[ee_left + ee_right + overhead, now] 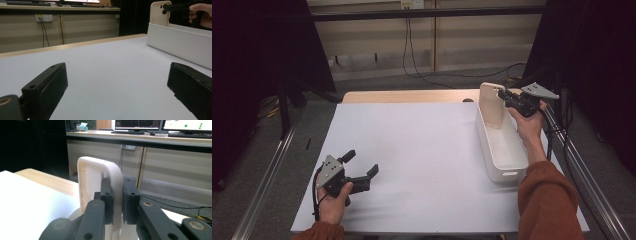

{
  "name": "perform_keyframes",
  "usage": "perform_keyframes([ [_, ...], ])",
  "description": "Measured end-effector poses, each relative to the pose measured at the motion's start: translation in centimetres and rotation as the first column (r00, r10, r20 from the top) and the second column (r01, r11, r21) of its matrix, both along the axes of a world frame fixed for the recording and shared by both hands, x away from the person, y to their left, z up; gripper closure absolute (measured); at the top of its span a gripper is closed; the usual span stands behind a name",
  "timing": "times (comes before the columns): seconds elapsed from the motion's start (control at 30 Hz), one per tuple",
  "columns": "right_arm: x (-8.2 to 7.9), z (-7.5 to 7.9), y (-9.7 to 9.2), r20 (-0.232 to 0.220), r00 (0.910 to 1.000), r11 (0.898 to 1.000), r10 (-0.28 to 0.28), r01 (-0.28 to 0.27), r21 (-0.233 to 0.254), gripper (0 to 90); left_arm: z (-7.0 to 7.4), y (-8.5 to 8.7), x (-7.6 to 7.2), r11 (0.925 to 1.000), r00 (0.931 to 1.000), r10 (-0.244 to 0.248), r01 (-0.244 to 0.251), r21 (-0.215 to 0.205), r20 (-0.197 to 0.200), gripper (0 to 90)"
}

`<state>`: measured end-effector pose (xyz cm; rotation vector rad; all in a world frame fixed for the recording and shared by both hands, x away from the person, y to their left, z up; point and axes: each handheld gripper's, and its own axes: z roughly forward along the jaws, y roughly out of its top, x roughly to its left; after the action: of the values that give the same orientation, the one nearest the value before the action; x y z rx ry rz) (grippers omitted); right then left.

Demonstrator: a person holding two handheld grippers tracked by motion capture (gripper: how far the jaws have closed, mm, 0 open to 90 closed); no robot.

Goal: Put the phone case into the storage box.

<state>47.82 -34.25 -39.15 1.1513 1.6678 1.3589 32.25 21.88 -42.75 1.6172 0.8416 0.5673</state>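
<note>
Right gripper view, right gripper (117, 202) jaws clamped on upright cream phone case (100, 170) edge

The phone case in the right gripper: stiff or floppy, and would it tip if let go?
The phone case probably flexes a little: it is a thin open shell, pinched by one side wall in the right gripper. Released, it would likely tip, since it stands upright at the far end of the white bin.

Your left gripper (361, 170) rests low at near left, jaws wide; your right gripper (507, 98), far right, is clamped.
</note>
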Motion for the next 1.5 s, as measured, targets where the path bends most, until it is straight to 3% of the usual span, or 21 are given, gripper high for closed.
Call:
perform_keyframes([
  [0.53,0.7,0.0,-0.5,-0.031,0.9995,0.999,-0.003,0.002,-0.050,80.2,0.0,0.0,0.1,1.0000,1.0000,-0.004,0.004,0.004,-0.003,3.2],
  [0.93,1.3,-0.4,-1.2,-0.044,0.9979,0.997,-0.047,0.044,-0.065,76.2,-0.1,-0.2,0.3,0.9999,0.9999,-0.010,0.010,0.009,-0.007,3.2],
  [1.17,2.1,-0.3,-0.6,-0.055,0.9977,0.994,-0.039,0.033,-0.101,74.9,-0.1,-0.1,0.3,0.9999,0.9999,-0.012,0.012,0.011,-0.003,3.2],
  [1.5,2.5,-0.5,-0.5,-0.053,0.9975,0.995,-0.046,0.040,-0.094,73.5,-0.1,-0.2,0.3,0.9999,0.9999,-0.013,0.013,0.006,-0.008,3.2],
])
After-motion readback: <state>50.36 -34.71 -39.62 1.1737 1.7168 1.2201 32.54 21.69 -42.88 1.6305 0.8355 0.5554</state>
